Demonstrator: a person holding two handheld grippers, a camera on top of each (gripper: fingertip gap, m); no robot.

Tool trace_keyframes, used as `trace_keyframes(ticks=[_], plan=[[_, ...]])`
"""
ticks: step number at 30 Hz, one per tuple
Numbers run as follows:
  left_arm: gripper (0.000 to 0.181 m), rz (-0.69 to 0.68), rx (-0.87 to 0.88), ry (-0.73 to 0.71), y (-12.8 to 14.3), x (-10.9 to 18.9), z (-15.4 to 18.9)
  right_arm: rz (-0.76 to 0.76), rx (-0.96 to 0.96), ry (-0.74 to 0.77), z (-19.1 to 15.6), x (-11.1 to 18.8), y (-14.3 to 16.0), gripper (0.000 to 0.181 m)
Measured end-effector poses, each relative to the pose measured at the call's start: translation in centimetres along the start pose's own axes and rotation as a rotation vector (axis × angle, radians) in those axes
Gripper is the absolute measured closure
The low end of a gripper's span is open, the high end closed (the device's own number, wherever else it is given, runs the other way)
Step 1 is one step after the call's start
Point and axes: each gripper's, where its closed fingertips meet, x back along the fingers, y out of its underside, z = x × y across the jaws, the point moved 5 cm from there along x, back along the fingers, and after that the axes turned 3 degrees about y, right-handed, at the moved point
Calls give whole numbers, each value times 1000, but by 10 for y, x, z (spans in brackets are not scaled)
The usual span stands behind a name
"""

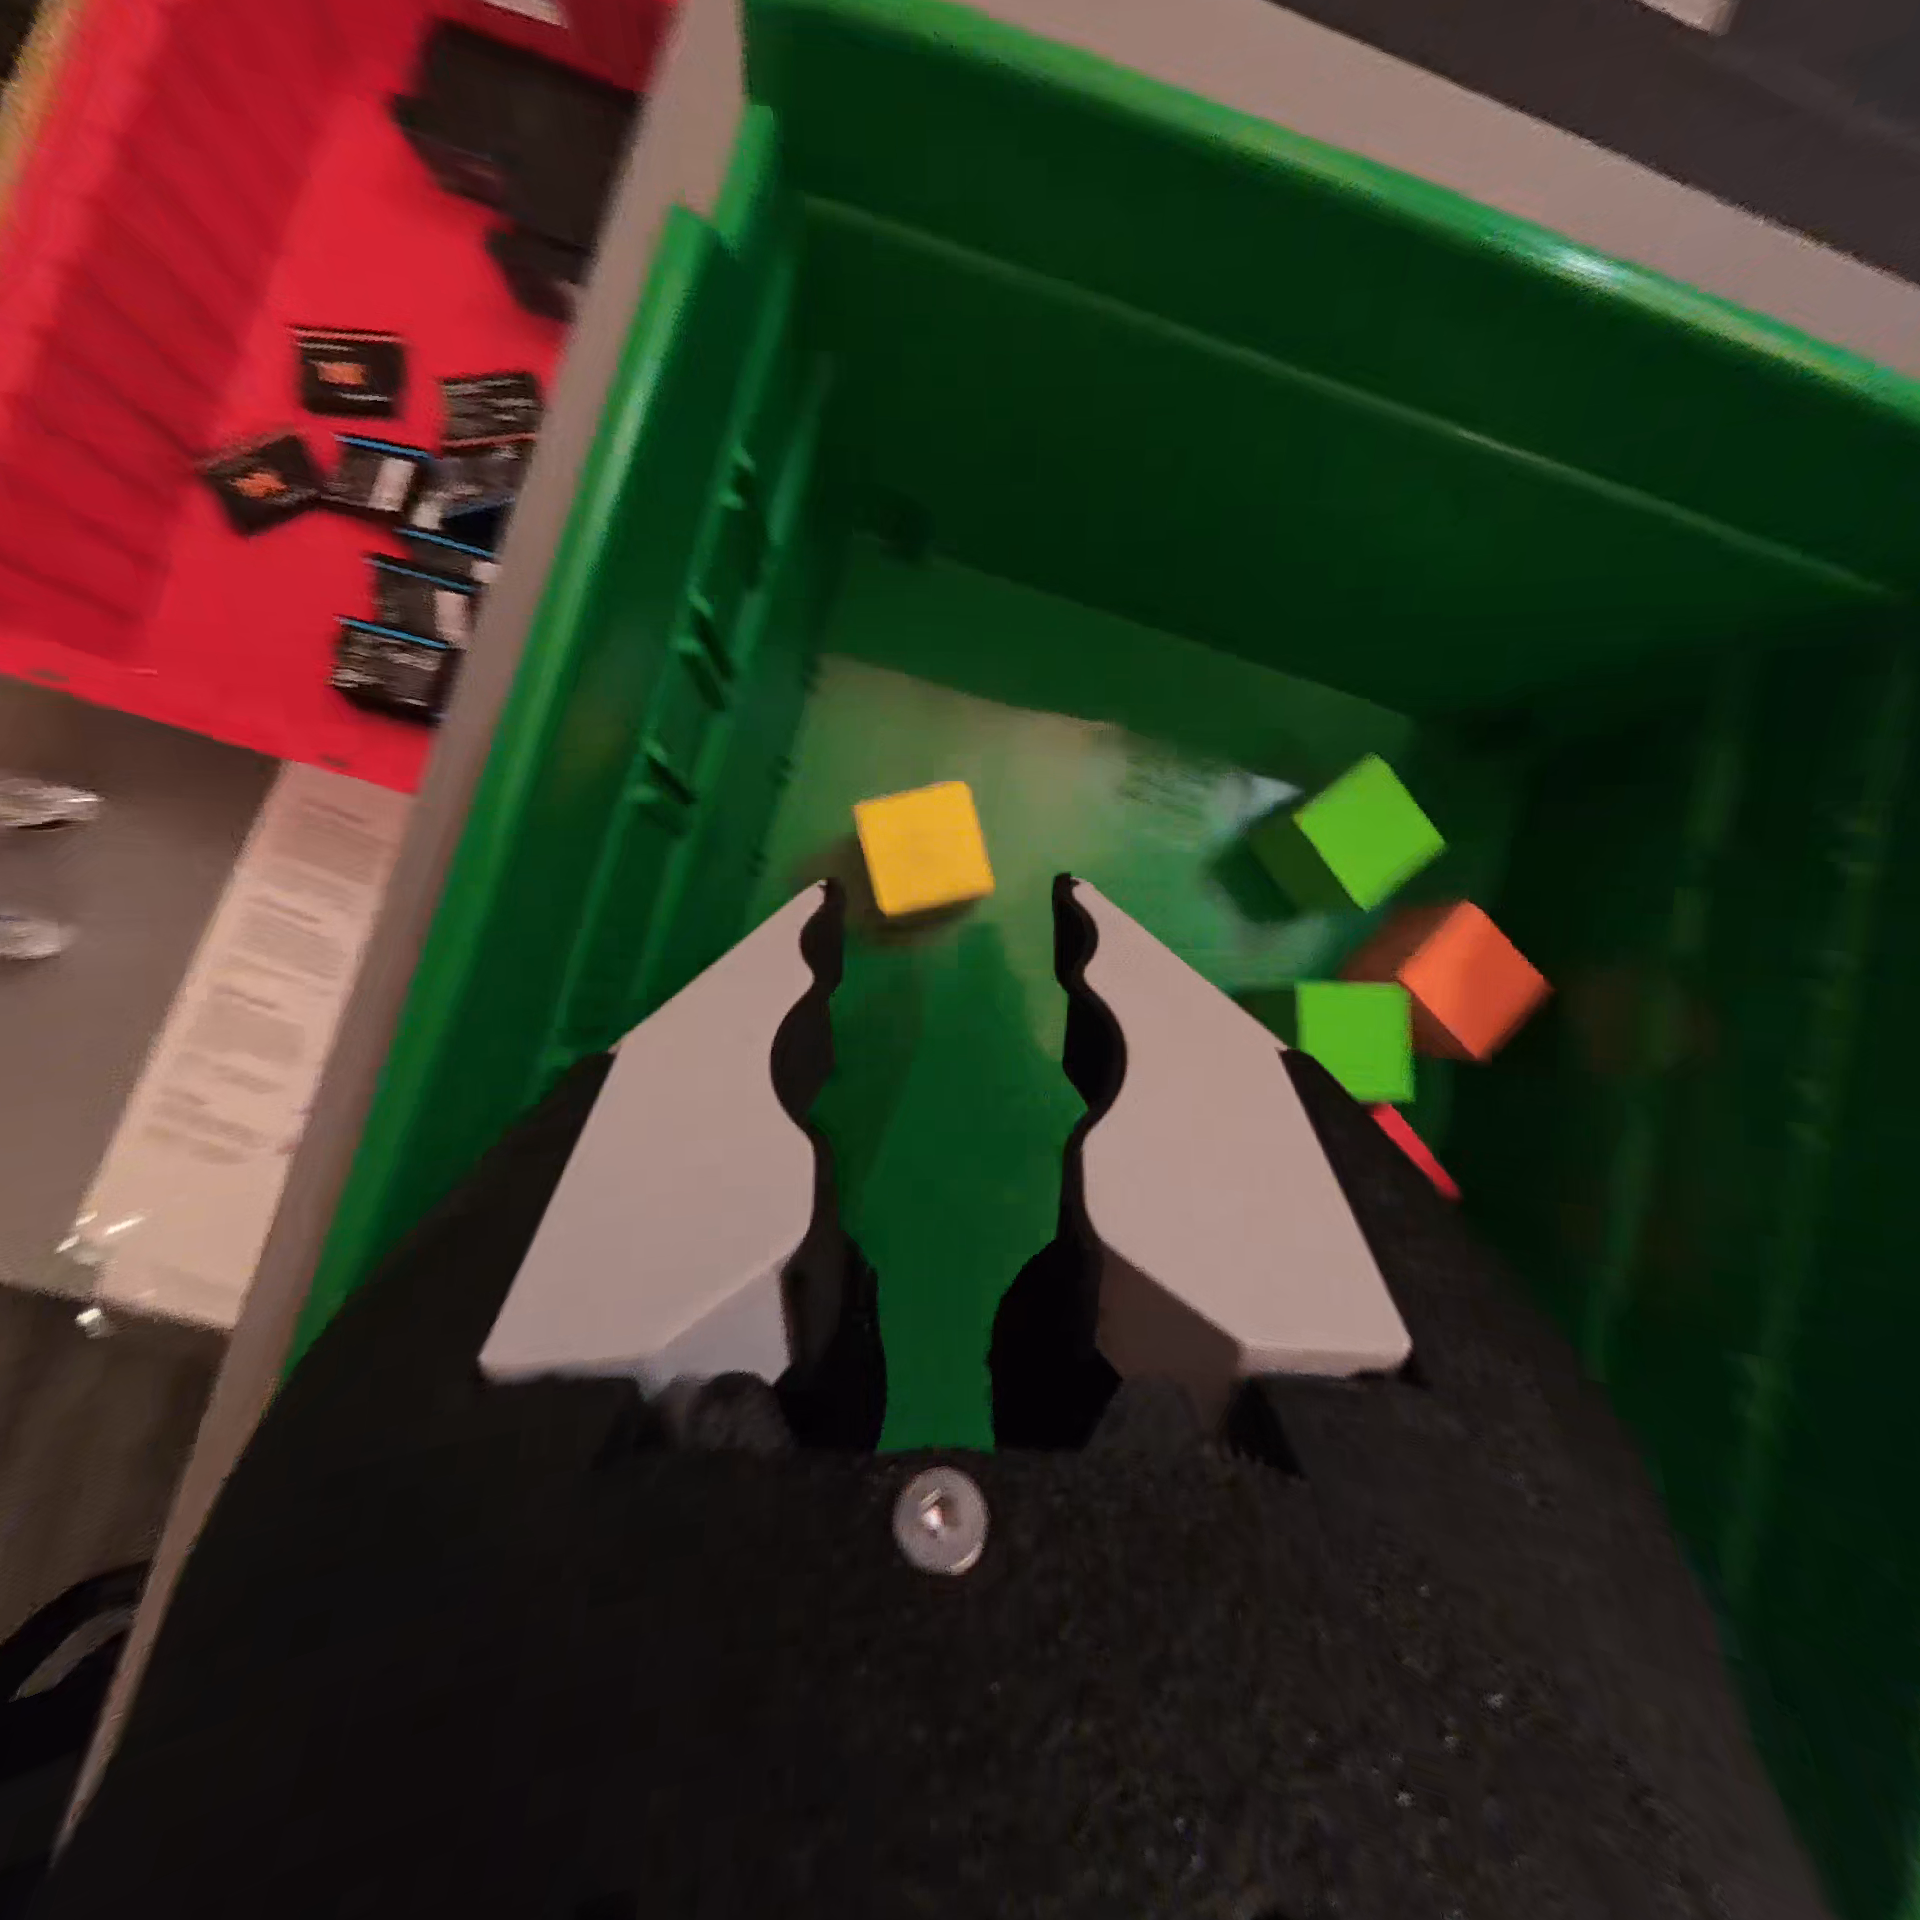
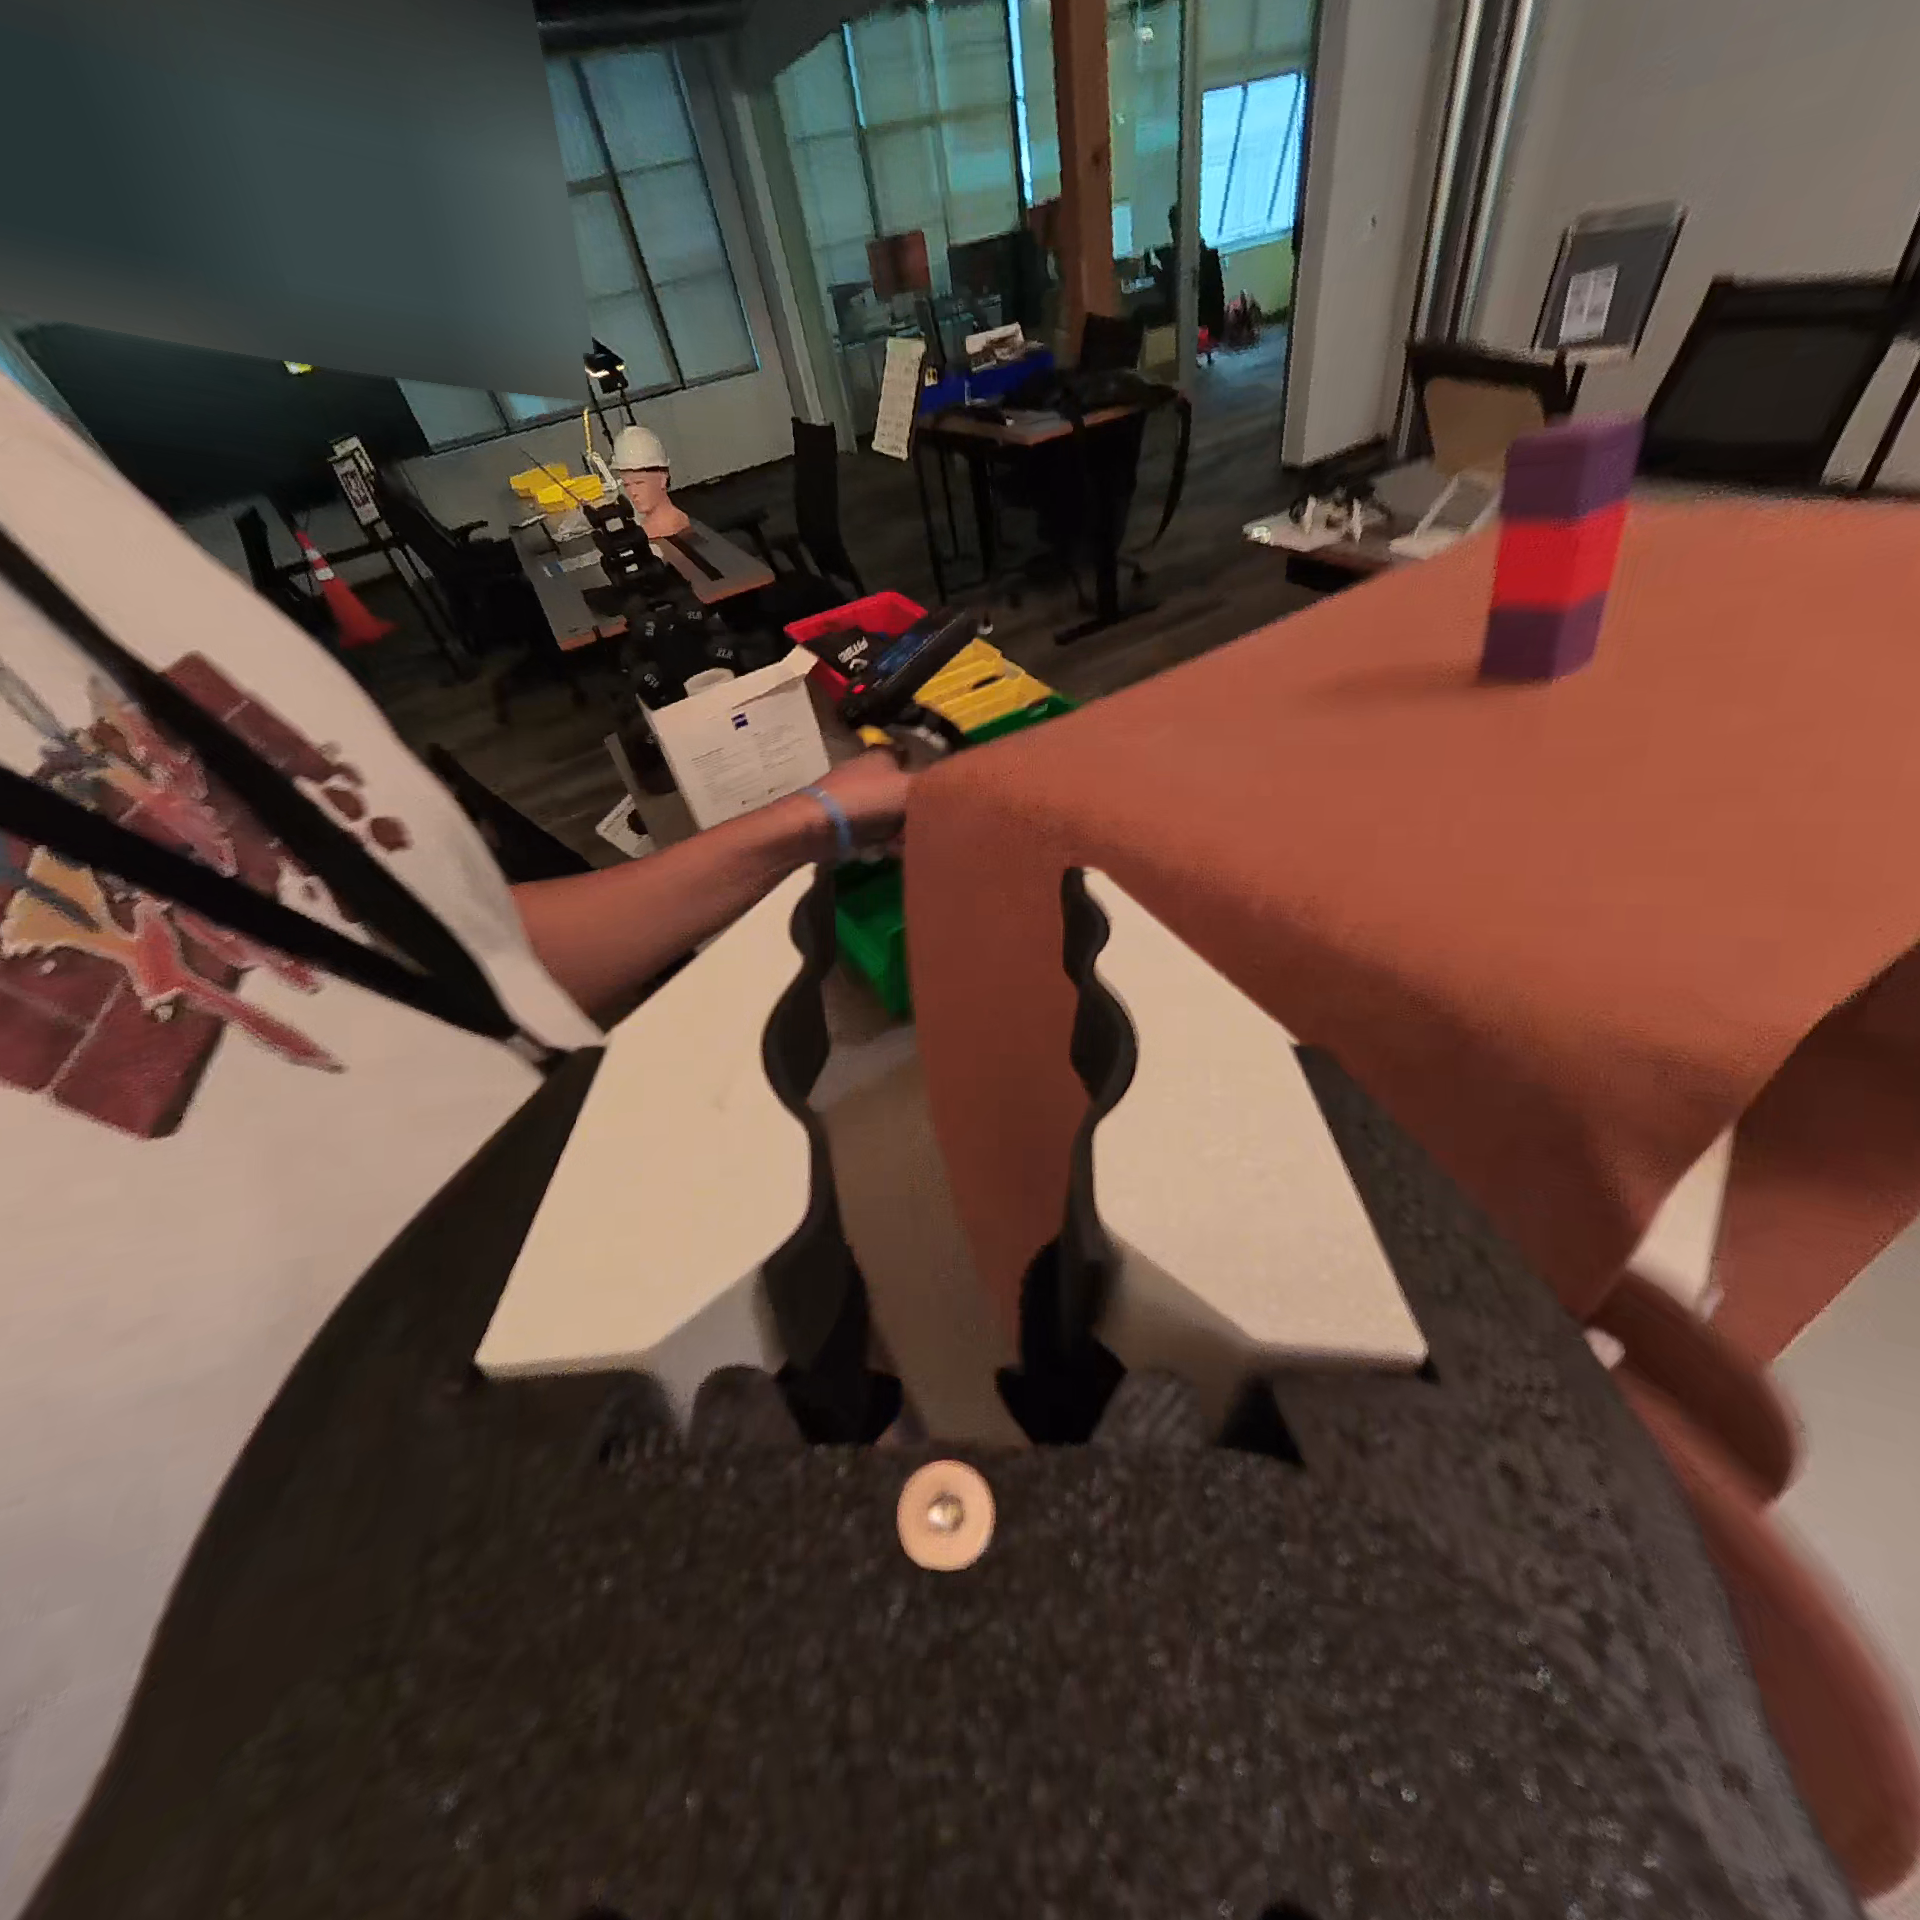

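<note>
Two claws of yours both spread apart and empty, left claw (image 1: 943, 883) inside green bin (image 1: 1351, 499) near yellow cube (image 1: 923, 847), a red block (image 1: 1415, 1151) mostly hidden behind it, right claw (image 2: 945, 883) facing brown cloth (image 2: 1351, 883).

1. A red block (image 1: 1415, 1151) showed only a sliver beside the left gripper's (image 1: 943, 883) finger.
2. The dark cards (image 1: 390, 520) in the red bin (image 1: 156, 312) were too blurred to tell apart.
3. The brown cloth (image 2: 1351, 883) hid the counter beneath it.
</note>
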Motion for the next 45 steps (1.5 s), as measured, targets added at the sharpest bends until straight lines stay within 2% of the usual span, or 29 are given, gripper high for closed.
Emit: trace_keyframes(ticks=[2,7,8,9,10,12,14,15,17,19,22,26,28,32,34,37,42,45], plan=[[138,-31,11,-70,-2,-13,-6,-31,-62,-8,-17,7,18,138],[139,-127,-14,-71,4,-39,-5,-83,-105,-34,-41,9,34,138],[141,-138,-25,-65,5,-42,-4,-88,-99,-31,-41,7,34,138],[150,-128,-41,-81,4,-41,-6,-89,-87,-31,-42,4,34,138],[151,-138,-46,-71,4,-40,-6,-81,-70,-31,-42,0,32,138],[151,-153,-37,22,6,-33,0,-51,-15,-21,-41,-10,29,135],[151,-116,-5,166,3,-10,12,-23,52,4,-38,-24,26,130],[152,-79,12,301,1,8,25,-6,86,21,-37,-32,24,126],[152,4,69,594,-4,56,56,23,163,41,-38,-49,19,124],[152,22,94,803,0,104,84,47,247,65,-39,-69,14,125],[152,42,96,1007,7,165,121,65,330,46,-46,-99,8,125],[152,66,161,1430,10,259,163,73,383,29,-57,-130,-10,124],[152,53,175,1583,14,292,173,98,428,48,-60,-139,-23,127],[152,-70,209,1809,30,328,190,193,536,71,-65,-148,-40,141],[152,-123,214,1854,38,333,198,177,611,64,-69,-154,-37,148],[153,-211,240,1925,49,337,207,201,674,107,-71,-156,-35,148],[152,-289,217,1957,63,339,218,159,690,89,-74,-156,-25,151],[153,-262,141,1943,67,338,221,136,703,71,-71,-152,-23,155]])
